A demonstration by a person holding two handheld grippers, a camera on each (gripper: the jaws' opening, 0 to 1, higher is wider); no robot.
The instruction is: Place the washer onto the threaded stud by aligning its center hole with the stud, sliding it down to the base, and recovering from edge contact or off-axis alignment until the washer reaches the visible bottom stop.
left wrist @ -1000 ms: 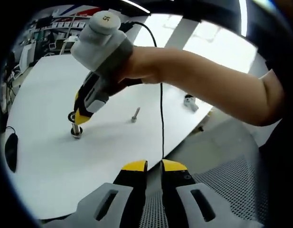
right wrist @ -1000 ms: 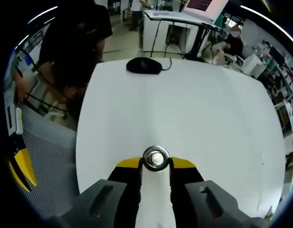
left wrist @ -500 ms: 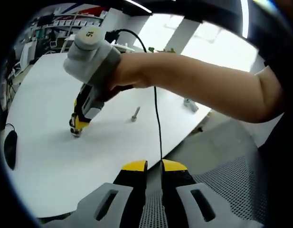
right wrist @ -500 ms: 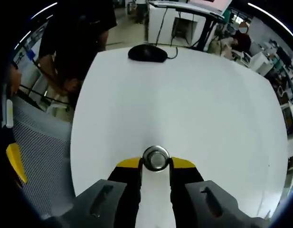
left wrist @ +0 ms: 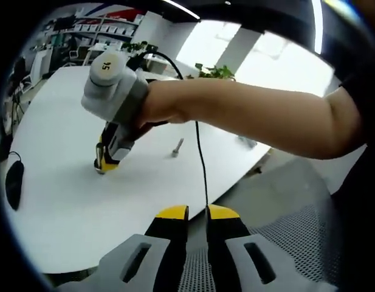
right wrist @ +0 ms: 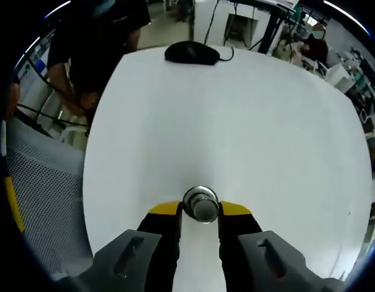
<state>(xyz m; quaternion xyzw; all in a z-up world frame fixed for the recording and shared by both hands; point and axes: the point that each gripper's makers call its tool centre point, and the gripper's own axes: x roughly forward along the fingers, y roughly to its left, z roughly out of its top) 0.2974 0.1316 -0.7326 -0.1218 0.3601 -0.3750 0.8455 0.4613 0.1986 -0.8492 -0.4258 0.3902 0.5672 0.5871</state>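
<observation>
flat round steel washer [right wrist: 200, 203] sits clamped between my right gripper's [right wrist: 200, 208] yellow-tipped jaws, low over the smooth white table [right wrist: 248, 128]. black mouse [right wrist: 191, 53] lies at its far edge. my left gripper [left wrist: 197, 212] is closed, empty, over grey mesh.

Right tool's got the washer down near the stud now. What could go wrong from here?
The right tool grips the washer by its rim over the stud, whose top is hidden, so off-axis contact could jam it. The cable may drag the hand. The loose bolt could get knocked.
</observation>
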